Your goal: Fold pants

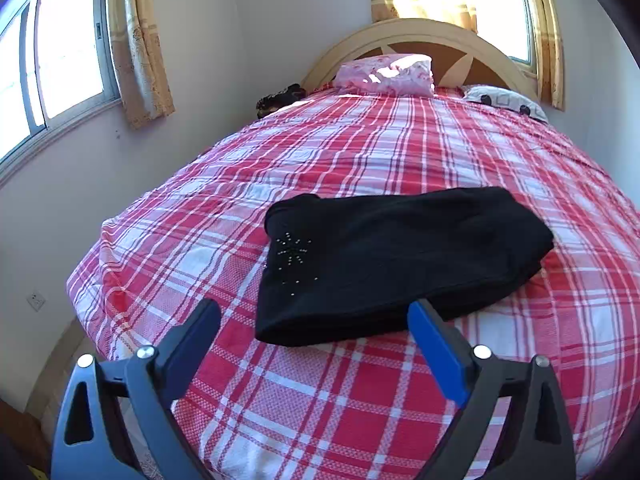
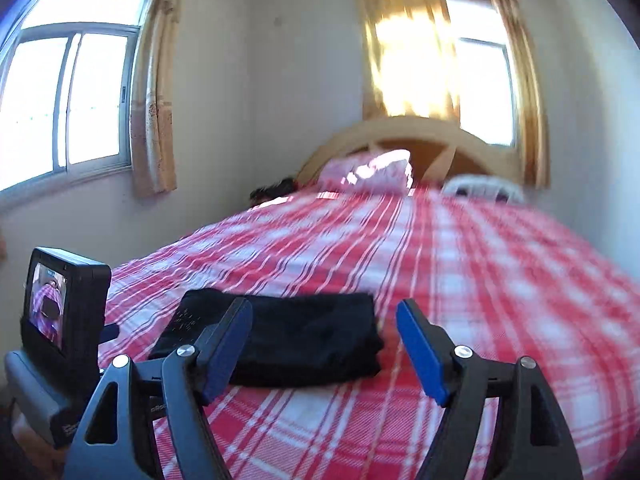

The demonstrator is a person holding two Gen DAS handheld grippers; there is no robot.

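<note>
The black pants point(image 1: 392, 260) lie folded into a compact rectangle on the red and white plaid bed point(image 1: 320, 392), a beaded star pattern showing at their left end. My left gripper point(image 1: 314, 312) is open and empty, held just above the bed at the near edge of the pants. In the right wrist view the folded pants point(image 2: 304, 340) lie just ahead. My right gripper point(image 2: 324, 316) is open and empty, held near their near right corner. The back of the left gripper's camera point(image 2: 64, 312) shows at the left.
A pink pillow point(image 1: 388, 74) and a white patterned pillow point(image 1: 508, 100) lie at the wooden headboard point(image 1: 420, 36). A dark bundle point(image 1: 280, 98) sits at the bed's far left corner. Walls with curtained windows point(image 1: 68, 48) stand to the left and behind the bed.
</note>
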